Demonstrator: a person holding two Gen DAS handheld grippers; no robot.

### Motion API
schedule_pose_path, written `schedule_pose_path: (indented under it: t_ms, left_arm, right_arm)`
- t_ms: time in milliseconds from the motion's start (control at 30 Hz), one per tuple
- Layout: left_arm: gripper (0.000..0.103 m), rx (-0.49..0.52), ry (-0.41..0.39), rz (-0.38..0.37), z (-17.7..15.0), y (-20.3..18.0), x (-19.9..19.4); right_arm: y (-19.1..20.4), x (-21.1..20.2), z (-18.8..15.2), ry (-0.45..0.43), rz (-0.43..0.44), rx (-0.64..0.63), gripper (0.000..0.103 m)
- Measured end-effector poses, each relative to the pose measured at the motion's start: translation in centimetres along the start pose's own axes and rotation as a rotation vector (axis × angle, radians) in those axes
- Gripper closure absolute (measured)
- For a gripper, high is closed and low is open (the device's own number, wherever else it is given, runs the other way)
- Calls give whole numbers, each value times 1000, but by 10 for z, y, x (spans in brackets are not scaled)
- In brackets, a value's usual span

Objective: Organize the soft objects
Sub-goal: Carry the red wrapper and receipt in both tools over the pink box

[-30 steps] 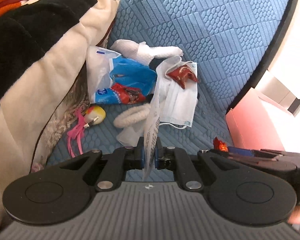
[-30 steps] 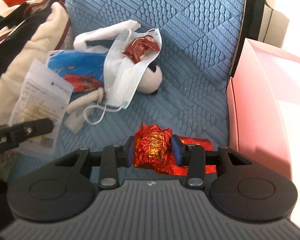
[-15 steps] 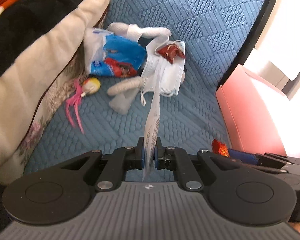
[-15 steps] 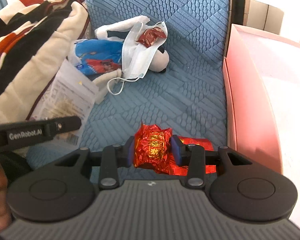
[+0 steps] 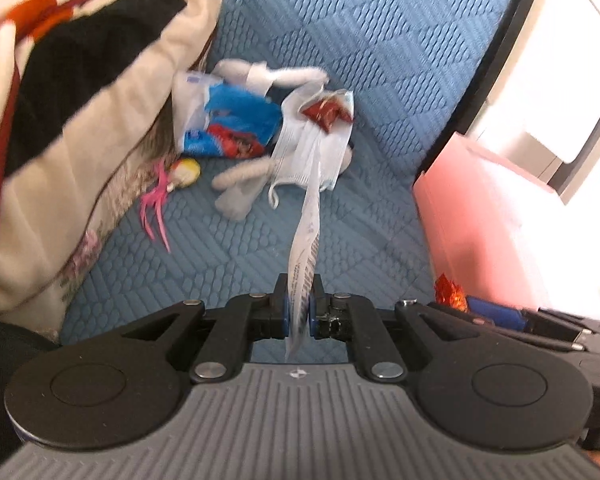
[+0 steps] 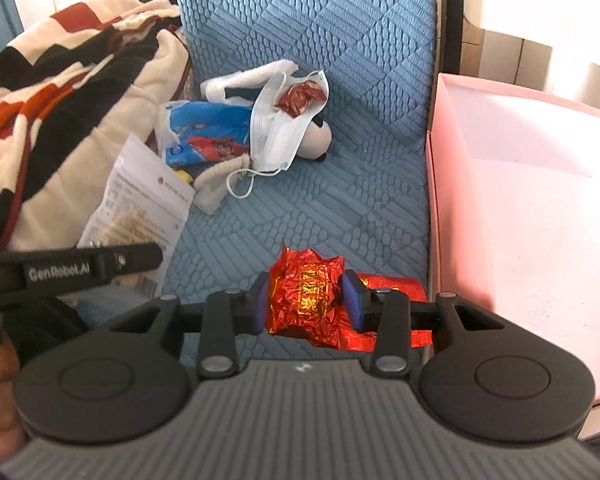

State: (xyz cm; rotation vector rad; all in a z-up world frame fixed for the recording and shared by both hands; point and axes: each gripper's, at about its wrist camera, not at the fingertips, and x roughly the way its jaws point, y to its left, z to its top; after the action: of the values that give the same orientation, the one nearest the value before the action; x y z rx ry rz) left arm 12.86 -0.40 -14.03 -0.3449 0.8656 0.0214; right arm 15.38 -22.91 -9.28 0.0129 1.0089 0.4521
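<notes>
1. The blue quilted cushion (image 5: 380,60) under me is soft fabric embossed with squares of ribs and pebbles; a dark frame edges it at the right of both views.
2. In my left gripper (image 5: 299,312) I pinch a thin, flat printed plastic packet (image 5: 306,236). Seen edge-on from the left wrist it is a pale sliver rising from the fingers toward mid-frame. From the right wrist, at the left of the frame, its white face (image 6: 140,208) shows lines of print and a barcode.
3. My left fingers are all but closed, their blue pads flat against both sides of that packet.
4. In my right gripper (image 6: 306,300) sits a crinkled red foil wrapper (image 6: 306,296) with gold print, shiny and creased. It fills the gap at lower centre of the right wrist view.
5. My right fingers are partly apart, clamped on the wrapper's two sides.
6. The other soft things lie well beyond both sets of fingers, upper centre of each frame. There is a pleated white face mask (image 6: 276,136) with a small dark-red wrapper (image 6: 300,96) on it, a fuzzy white plush toy (image 6: 316,140) beneath, and a glossy blue pouch (image 6: 204,132) just left of them.
7. A small yellow toy with pink strands (image 5: 168,188) lies left of the pile in the left wrist view.
8. A fleecy blanket (image 6: 60,112), cream, black and red, is heaped at the left.
9. A smooth pink box (image 6: 520,208) stands at the right, touching the cushion's edge.
</notes>
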Motion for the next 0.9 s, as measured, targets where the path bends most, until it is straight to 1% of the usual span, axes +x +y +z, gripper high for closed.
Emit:
schedule_pose_path:
  t_ms: [100, 400, 700, 900]
  left_arm:
    - [92, -31, -7, -13, 9, -5, -13]
    - [92, -27, -49, -28, 35, -34, -47]
    - [92, 23, -96, -72, 64, -87, -70]
    - [92, 53, -116, -108, 80, -125, -77]
  right_arm:
    - [-1, -14, 6, -14, 8, 1, 62]
    - [-17, -64, 39, -85, 1, -13, 62]
    - [-44, -108, 76, -158, -13, -1, 62]
    - [-64, -130, 91, -201, -28, 12, 62]
